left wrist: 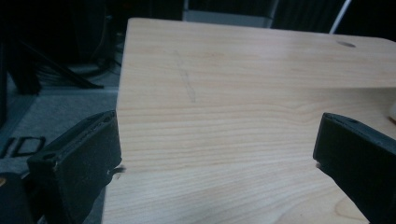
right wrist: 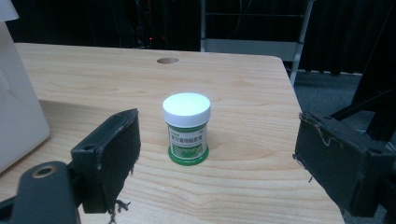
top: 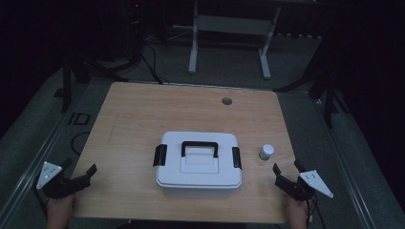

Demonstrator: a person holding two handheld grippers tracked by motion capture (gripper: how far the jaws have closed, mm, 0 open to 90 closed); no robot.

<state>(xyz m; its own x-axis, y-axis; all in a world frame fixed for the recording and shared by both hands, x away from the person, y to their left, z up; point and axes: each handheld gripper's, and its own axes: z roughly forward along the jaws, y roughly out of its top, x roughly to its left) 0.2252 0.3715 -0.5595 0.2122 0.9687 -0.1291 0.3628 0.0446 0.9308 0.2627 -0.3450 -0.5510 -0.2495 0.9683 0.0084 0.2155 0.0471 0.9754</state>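
Presently: item, small green jar (right wrist: 186,128) with white cap, stood upright on the table (top: 133,114), just right of the white box (top: 198,164). Right gripper (right wrist: 215,161) spread, empty, aimed at it; left gripper (top: 79,174) spread, idle. Advice judged sound: approach level, pinch the body beneath the cap.

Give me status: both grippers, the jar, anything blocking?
Left gripper open, empty, at table's left edge. Right gripper open, empty, lined up on the white-capped green jar, not touching. White lidded box beside jar; approach looks clear.
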